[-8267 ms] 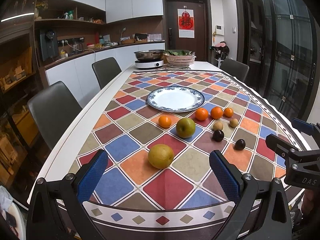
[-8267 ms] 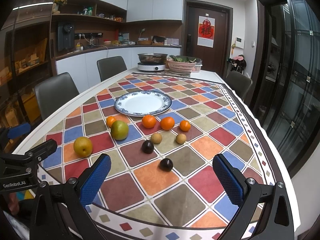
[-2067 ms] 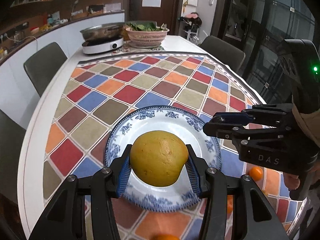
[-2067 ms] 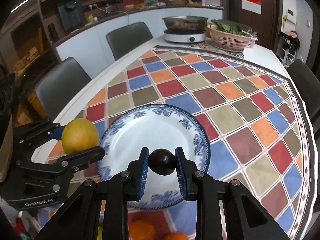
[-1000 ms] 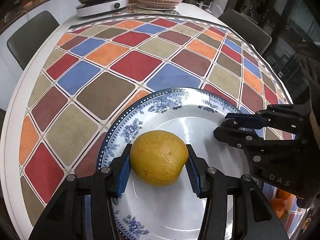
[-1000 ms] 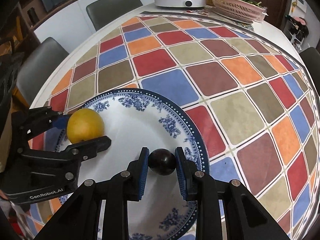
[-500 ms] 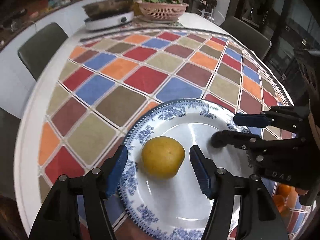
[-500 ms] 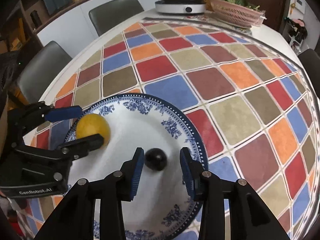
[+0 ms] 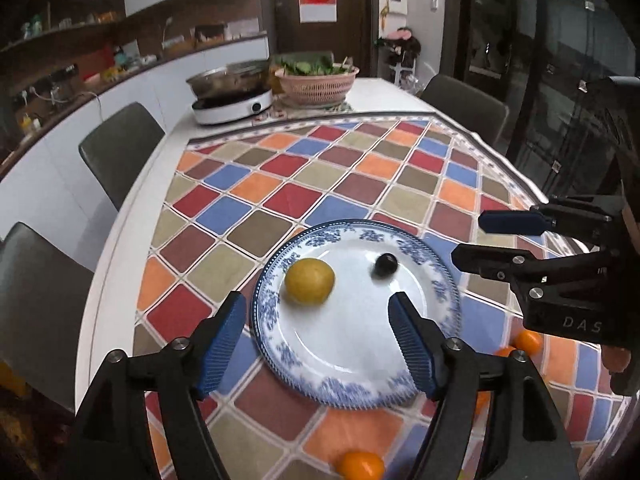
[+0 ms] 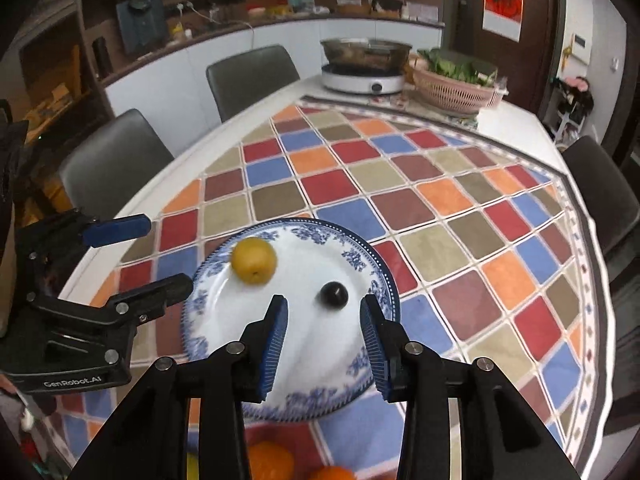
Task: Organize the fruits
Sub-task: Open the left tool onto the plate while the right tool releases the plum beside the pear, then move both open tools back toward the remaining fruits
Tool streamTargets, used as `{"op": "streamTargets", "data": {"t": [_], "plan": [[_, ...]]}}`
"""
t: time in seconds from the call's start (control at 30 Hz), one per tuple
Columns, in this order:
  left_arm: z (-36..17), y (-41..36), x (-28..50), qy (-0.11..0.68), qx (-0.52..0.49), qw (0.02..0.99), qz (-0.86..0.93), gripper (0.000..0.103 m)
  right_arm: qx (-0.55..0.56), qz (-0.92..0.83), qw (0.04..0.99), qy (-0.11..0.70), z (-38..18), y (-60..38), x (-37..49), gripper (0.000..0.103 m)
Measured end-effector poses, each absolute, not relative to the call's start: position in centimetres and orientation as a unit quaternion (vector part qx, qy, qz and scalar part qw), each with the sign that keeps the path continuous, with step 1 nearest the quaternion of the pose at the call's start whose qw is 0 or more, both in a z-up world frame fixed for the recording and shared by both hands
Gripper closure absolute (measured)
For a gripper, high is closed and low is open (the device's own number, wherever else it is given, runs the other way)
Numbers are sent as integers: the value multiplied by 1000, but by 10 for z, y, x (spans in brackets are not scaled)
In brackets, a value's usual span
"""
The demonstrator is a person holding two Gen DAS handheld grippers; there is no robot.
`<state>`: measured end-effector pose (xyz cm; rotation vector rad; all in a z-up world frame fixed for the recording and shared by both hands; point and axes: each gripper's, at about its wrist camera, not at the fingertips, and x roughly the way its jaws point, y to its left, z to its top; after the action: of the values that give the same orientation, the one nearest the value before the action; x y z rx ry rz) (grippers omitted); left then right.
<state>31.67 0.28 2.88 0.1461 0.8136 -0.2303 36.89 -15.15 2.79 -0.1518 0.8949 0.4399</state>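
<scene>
A checkered tabletop (image 9: 280, 184) carries a plate (image 9: 416, 384); beyond it a cooker (image 9: 232, 108) and basket (image 9: 316, 84). Left tool (image 9: 316, 336) and right tool (image 10: 324, 338) both gape, empty.

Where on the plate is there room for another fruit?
The plate is bare in its near half, below the yellow fruit and dark fruit. The cloth just before its near rim is crowded with oranges.
</scene>
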Motion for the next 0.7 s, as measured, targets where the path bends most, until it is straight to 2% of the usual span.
{"op": "streamTargets", "data": {"t": [0.07, 0.27, 0.57, 0.7], "plan": [[36, 2, 302, 384, 73, 914, -109, 25, -78, 207, 883, 414, 39, -153, 352, 56], [62, 0, 256, 346, 69, 929, -107, 17, -101, 200, 897, 381, 62, -155, 304, 56], [80, -8, 204, 318, 72, 938, -120, 14, -90, 201, 906, 363, 77, -164, 248, 55], [78, -11, 185, 315, 76, 938, -128, 14, -82, 198, 909, 358, 78, -168, 226, 48]]}}
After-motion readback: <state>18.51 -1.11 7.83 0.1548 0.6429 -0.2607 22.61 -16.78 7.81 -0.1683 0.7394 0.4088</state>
